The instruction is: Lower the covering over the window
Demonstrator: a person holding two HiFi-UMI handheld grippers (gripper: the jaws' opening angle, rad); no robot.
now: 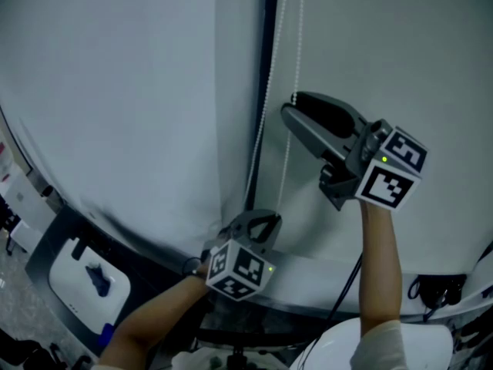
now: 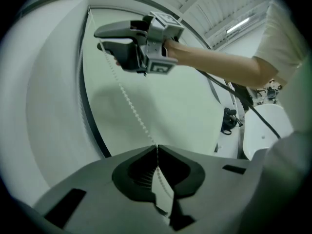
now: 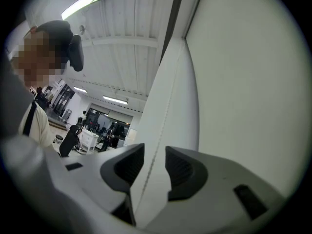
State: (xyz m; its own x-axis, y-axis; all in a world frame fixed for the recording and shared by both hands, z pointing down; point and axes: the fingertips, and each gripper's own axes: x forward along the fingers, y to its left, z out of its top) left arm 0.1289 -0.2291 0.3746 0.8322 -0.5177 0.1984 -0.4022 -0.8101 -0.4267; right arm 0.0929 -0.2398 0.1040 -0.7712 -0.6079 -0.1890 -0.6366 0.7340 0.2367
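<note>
The white blind (image 1: 115, 91) spans 9 to 3 o'clock, a dark frame strip (image 1: 271, 6) splitting it at 12; the right claw (image 1: 291, 105), at 2, stands apart around the bead chain (image 2: 128, 99); the left claw (image 1: 264, 220), at 6, is clamped on that chain.

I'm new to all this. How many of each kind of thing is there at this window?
Grippers: 2, left gripper, right gripper
Shades: 2, left shade, right shade
Chain strands: 2, left strand, right strand
Total: 6
</note>
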